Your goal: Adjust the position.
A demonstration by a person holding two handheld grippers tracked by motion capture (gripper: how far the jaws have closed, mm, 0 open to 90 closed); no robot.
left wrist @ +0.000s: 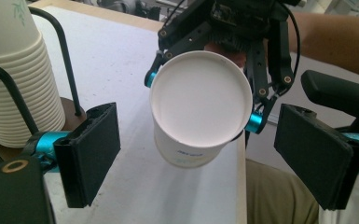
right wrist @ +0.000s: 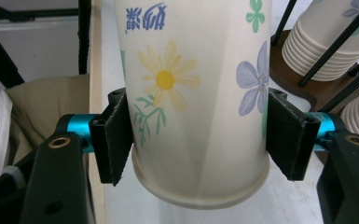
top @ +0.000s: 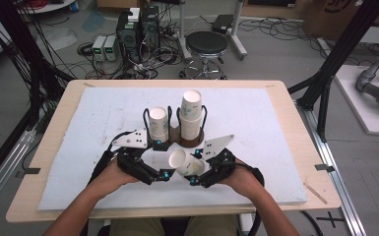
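- The left tool [top: 165, 175] hangs with its jaws apart and empty, facing the open mouth of the flower-printed white paper cup [top: 184, 163], near it but not touching.
- The right tool [top: 195, 167] clamps that cup by its sides, on its side, above the white foam-covered surface [top: 78, 147], just before the dark wire-hooped cup rack [top: 177, 125].
- This looks like a hand-over or separating step; next, the left jaws likely need to close squarely on the rim.

Cup rack [top: 177, 132] with two stacks blocks me right ahead of both grippers; white mat [top: 275, 128] left and right is open.
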